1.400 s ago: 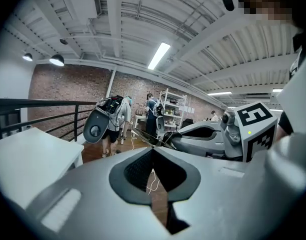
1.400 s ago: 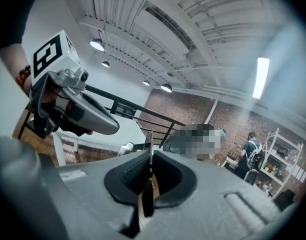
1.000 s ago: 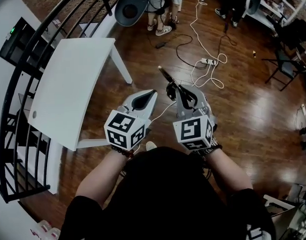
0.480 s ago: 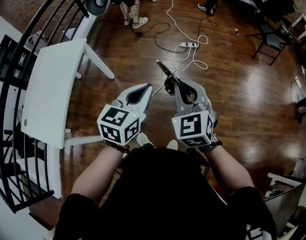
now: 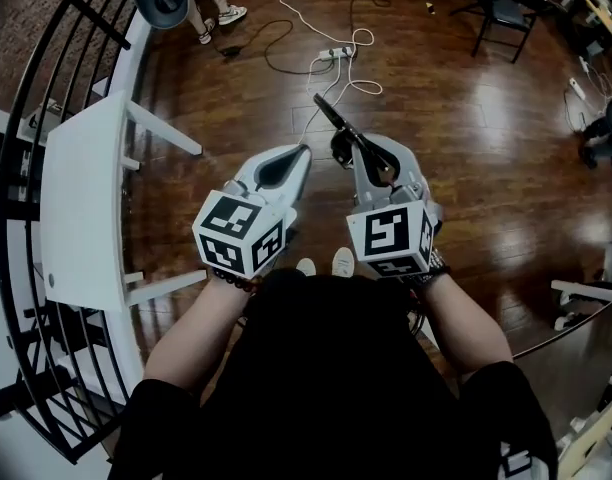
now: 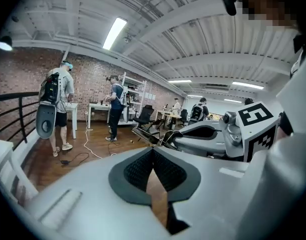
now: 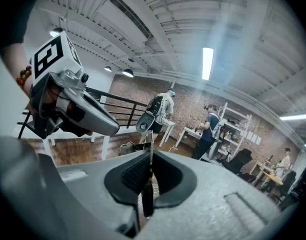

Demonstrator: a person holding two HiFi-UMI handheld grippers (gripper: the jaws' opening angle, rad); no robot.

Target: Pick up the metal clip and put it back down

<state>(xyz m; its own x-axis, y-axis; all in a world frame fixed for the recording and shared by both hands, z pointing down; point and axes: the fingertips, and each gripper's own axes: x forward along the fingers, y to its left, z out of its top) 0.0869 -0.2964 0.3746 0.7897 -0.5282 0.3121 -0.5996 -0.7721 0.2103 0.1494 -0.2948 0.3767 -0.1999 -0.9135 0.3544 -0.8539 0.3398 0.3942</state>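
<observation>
The metal clip point(image 5: 338, 131), a thin dark bar with a black handle, sticks out forward and to the upper left from my right gripper point(image 5: 354, 158), which is shut on it. In the right gripper view the clip point(image 7: 149, 154) stands as a narrow blade pinched between the pads, its black end point(image 7: 147, 196) hanging below. My left gripper point(image 5: 304, 151) is shut with nothing in it, level with the right one and just to its left. In the left gripper view its pads point(image 6: 141, 168) meet at the tip, and the clip point(image 6: 144, 135) shows beyond. Both are held over the wooden floor.
A white table point(image 5: 78, 208) stands at the left beside a black railing point(image 5: 31, 98). A power strip point(image 5: 336, 52) with white cables lies on the floor ahead. A person's feet point(image 5: 218, 16) and a black chair point(image 5: 501, 13) are at the far side.
The table, cables and power strip have slid left and up in the head view as the person moves across the floor. Both grippers keep their place before the body; the clip stays held.
</observation>
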